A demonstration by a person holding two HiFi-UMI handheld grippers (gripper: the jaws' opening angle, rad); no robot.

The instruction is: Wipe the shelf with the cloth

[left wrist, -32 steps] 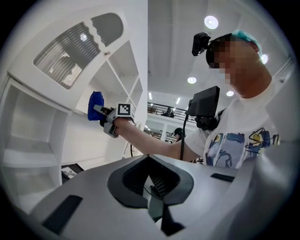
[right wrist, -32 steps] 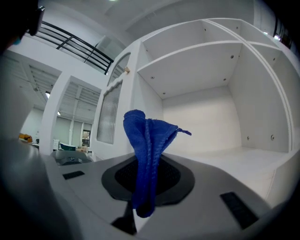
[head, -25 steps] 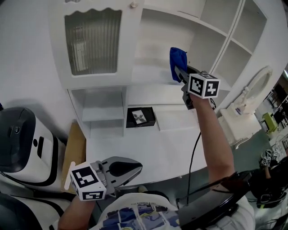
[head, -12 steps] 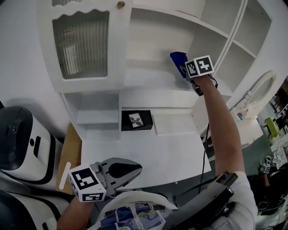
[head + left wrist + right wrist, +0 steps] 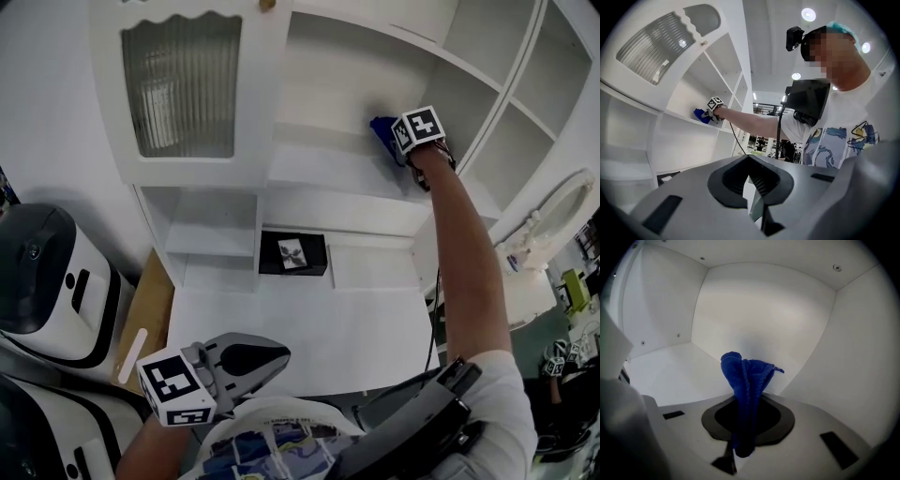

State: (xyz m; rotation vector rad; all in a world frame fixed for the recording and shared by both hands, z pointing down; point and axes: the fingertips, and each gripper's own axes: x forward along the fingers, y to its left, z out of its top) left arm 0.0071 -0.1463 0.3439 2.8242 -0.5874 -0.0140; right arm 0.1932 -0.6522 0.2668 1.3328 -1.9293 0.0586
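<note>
Only the right gripper view shows the right gripper (image 5: 743,430) clamped on the blue cloth (image 5: 746,380). The cloth's long axis points at the back right corner of the shelf (image 5: 670,369). The left gripper (image 5: 751,190) has its jaws together on nothing.

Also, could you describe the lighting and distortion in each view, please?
Head view: even bright light, the shelf bowed by the wide lens. Left gripper view: ceiling lamps glare, dark fisheye corners. Right gripper view: dimmer, soft shadow behind the blue cloth.
</note>
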